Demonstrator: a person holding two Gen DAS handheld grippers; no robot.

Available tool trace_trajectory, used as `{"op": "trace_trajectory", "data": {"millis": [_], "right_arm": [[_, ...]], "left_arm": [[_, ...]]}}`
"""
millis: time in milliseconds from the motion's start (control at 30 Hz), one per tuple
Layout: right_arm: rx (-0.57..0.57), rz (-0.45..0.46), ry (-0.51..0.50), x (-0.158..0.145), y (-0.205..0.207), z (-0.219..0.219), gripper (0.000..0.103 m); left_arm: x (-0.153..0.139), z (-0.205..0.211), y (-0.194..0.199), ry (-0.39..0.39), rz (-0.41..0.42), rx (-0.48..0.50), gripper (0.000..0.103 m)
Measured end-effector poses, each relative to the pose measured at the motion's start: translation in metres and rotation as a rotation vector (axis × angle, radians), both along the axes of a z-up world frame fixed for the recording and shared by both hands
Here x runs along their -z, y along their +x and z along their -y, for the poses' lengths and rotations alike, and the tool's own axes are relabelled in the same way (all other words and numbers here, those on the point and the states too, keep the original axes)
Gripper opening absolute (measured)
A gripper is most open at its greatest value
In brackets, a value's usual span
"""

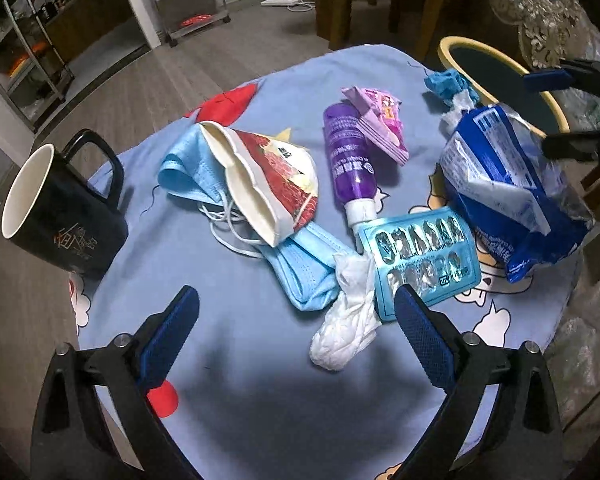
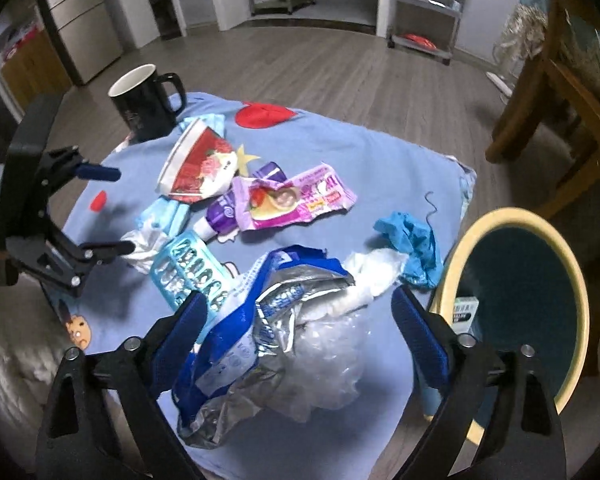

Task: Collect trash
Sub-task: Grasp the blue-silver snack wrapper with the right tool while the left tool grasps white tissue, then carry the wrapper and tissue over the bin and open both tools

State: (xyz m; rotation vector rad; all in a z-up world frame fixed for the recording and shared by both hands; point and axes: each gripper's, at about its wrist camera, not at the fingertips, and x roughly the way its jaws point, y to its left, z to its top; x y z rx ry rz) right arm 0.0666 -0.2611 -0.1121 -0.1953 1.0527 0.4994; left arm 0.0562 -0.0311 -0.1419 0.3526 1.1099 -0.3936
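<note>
Trash lies on a blue cloth-covered table point(image 1: 228, 360). In the left wrist view I see a blue face mask point(image 1: 300, 268), a red-and-white paper cup point(image 1: 276, 184), a purple tube point(image 1: 350, 160), a pink wrapper point(image 1: 380, 120), a blue blister pack point(image 1: 424, 256), a white tissue point(image 1: 348, 320) and a torn blue foil bag point(image 1: 512, 184). My left gripper point(image 1: 296, 312) is open above the tissue and mask. My right gripper point(image 2: 296, 312) is open, its jaws on either side of the foil bag point(image 2: 260, 340). A yellow-rimmed bin point(image 2: 540, 300) stands at the right.
A black mug point(image 1: 60, 208) stands at the table's left edge. A crumpled blue scrap point(image 2: 412, 244) and white tissue point(image 2: 372, 272) lie near the bin. A small box point(image 2: 466, 308) sits inside the bin. A wooden chair point(image 2: 560, 92) and metal shelves point(image 2: 428, 4) stand beyond.
</note>
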Motion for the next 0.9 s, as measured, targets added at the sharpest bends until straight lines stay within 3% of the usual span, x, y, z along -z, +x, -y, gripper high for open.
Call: {"op": "trace_trajectory", "data": {"millis": [67,200,267,367,400,433,467,567,667,900], "right_arm": [[0.009,-0.019,-0.001,0.003,0.002,0.004,0.071],[0.007,-0.054,-0.011,0.011,0.005,0.002,0.05],[-0.006,-0.068,-0.018,0.014,0.005,-0.002,0.035],[-0.027,-0.074,-0.032,0.017,0.003,-0.007,0.025],[-0.031,-0.072,-0.032,0.017,0.003,-0.008,0.023],[-0.032,-0.069,-0.031,0.016,0.003,-0.008,0.018],[-0.031,-0.062,-0.03,0.015,0.002,-0.008,0.017],[-0.025,-0.024,-0.021,0.007,0.0,-0.005,0.017],[-0.018,0.018,-0.014,-0.003,-0.003,-0.001,0.017],[0.007,0.115,-0.001,-0.025,-0.008,0.007,0.017]], "left_arm": [[0.0,0.001,-0.001,-0.02,-0.012,0.005,0.079],[-0.002,0.009,-0.004,-0.048,-0.011,0.031,0.063],[0.0,0.012,-0.003,-0.05,-0.02,0.042,0.054],[0.007,0.018,0.0,-0.044,-0.036,0.051,0.051],[0.009,0.019,0.001,-0.041,-0.04,0.052,0.048],[0.011,0.02,0.003,-0.04,-0.042,0.054,0.038],[0.012,0.02,0.004,-0.042,-0.042,0.051,0.027],[0.008,0.02,0.003,-0.056,-0.044,0.057,0.013],[-0.001,0.023,-0.003,-0.037,-0.016,0.085,0.007],[-0.042,0.02,-0.011,-0.059,0.073,0.06,0.007]]}}
